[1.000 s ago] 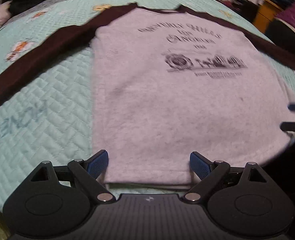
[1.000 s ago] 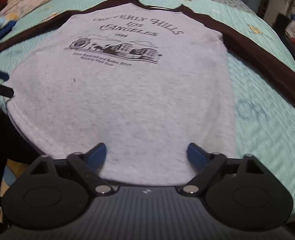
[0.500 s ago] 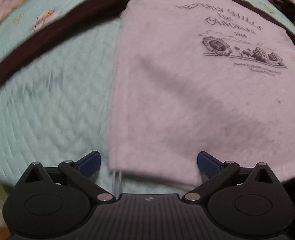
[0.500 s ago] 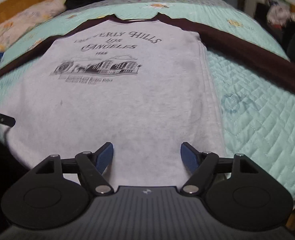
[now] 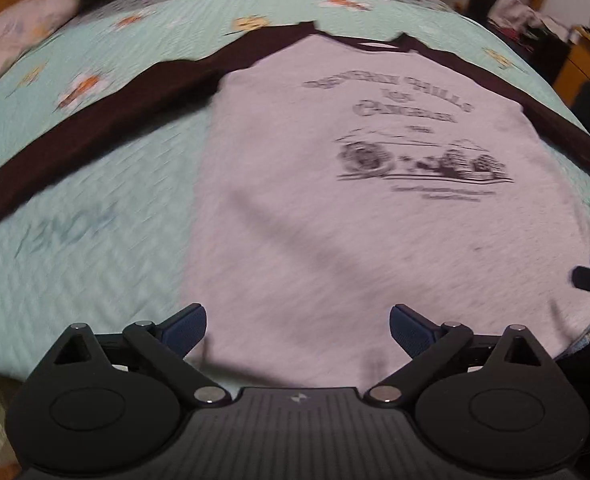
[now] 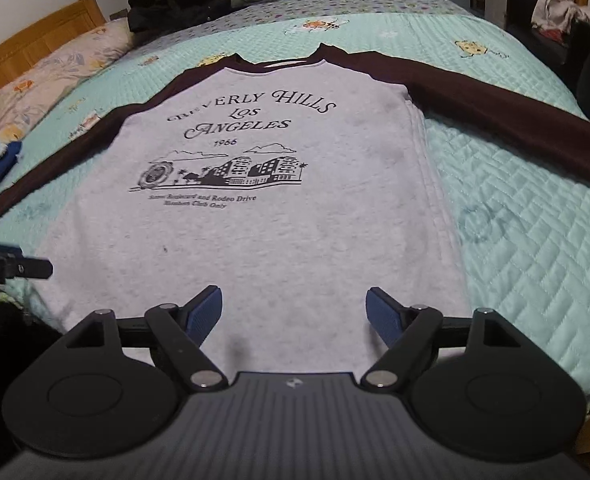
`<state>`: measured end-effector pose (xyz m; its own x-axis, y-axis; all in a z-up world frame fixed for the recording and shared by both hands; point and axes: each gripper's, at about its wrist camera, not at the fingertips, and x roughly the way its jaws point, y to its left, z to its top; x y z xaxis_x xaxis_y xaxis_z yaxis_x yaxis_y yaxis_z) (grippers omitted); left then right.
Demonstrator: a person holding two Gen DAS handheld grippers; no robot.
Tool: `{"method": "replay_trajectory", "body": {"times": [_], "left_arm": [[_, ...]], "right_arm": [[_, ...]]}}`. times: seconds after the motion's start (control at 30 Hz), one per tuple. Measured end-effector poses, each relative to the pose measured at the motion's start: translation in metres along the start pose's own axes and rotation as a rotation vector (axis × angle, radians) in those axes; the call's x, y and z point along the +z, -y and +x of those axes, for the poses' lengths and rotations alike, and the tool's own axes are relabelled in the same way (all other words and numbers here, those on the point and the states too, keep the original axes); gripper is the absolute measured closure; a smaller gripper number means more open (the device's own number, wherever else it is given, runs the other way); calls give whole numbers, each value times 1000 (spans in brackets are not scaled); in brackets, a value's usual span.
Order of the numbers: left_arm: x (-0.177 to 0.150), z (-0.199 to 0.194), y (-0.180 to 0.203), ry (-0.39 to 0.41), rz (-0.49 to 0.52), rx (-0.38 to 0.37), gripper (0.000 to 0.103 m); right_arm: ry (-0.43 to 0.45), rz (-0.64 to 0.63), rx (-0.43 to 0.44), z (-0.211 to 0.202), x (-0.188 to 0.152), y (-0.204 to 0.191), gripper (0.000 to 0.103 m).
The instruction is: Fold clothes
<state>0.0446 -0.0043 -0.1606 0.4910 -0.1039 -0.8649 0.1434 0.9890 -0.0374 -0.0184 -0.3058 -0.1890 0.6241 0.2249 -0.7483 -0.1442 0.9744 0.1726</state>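
Left claw (image 5: pixel 298 324) pulled back from shirt (image 5: pixel 335 220) corner, right claw (image 6: pixel 293 314) jaws opening wider over hem.

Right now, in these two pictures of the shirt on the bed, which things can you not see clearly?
- Shirt hem: in both wrist views the gripper bodies cover it.
- Shirt print: blurred in the left wrist view, so its words cannot be read there.
- Dark sleeve: its cuff runs off the right edge of the right wrist view.
- Small lines under the drawing: too small to read surely.
- Blue mark on the quilt: blurred.

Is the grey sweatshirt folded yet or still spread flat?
Spread flat: the sweatshirt lies print-up on the bedspread, both dark sleeves stretched outward.
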Motion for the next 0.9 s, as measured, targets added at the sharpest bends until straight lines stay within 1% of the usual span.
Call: {"method": "replay_trajectory", "body": {"times": [0.03,0.1,0.17,0.23,0.3,0.5,0.77,0.87,0.9], "left_arm": [[3,4,7,-8,13,-4,3],[3,22,17,-50,37,-6,1],[-4,47,19,-136,43,43,0],[-12,47,18,-111,48,43,0],[-13,46,20,-119,65,44,0],[-20,41,19,-126,76,44,0],[-30,32,12,-140,66,55,0],[-33,27,8,-150,31,69,2],[-33,23,10,-138,40,76,3]], "right_arm": [[-11,11,-3,4,-3,1,23],[-36,34,0,13,-10,6,19],[-28,10,2,16,-22,9,18],[-20,-33,4,13,-28,6,15],[-24,-48,8,11,-32,5,11],[-31,-60,15,13,-31,3,6],[-34,-74,1,6,-33,-1,6],[-39,-36,0,3,-25,-1,6],[-40,-21,0,2,-22,-1,6]]}}
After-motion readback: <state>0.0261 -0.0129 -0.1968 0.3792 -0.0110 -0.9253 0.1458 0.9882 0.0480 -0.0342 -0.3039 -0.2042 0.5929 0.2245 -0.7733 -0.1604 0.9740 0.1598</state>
